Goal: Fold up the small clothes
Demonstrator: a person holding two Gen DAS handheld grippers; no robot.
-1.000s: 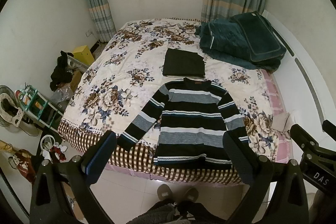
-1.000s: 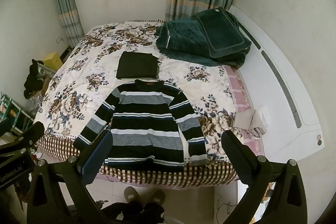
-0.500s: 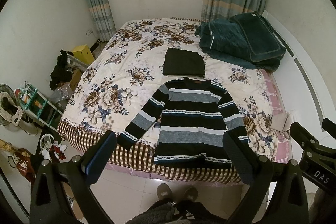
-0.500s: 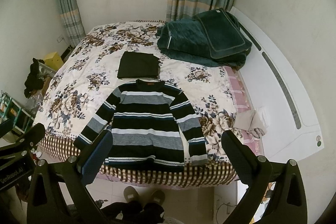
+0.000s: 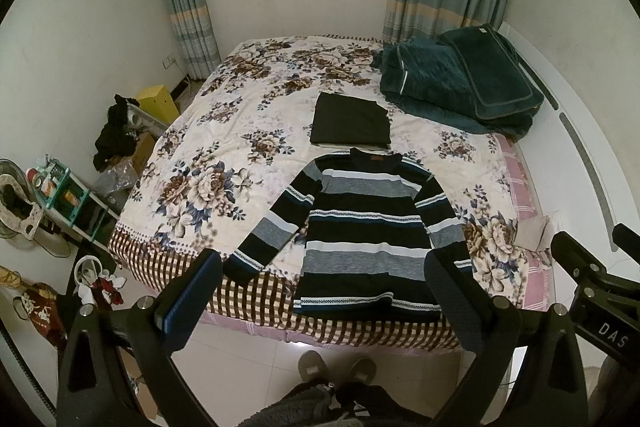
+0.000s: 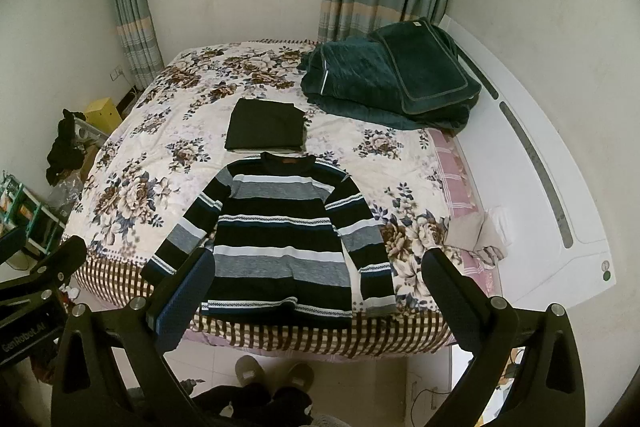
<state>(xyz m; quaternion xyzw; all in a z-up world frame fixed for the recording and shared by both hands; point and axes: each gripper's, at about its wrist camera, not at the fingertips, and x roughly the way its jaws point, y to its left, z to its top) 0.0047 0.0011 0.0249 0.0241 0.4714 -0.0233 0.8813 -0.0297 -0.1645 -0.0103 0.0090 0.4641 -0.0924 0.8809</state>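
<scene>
From our left wrist view, the left gripper hangs above the foot of the bed with its jaws spread wide and nothing between them. The striped sweater lies flat and face up ahead of it, collar toward the window, hem at the near edge where the checked border begins. Its long axis runs straight away from us. The sleeve on our left angles out toward the near corner, its cuff just beyond our left finger. A folded dark garment sits just past the collar, and a teal quilt is piled farther right.

From our right wrist view, the right gripper is likewise wide open and empty, over the floor short of the bed. The sweater lies ahead and slightly left of centre, and its other sleeve runs down close beside the body to a cuff near the hem. We judge each gripper nearer its own sleeve, so the left would take the splayed cuff first.
</scene>
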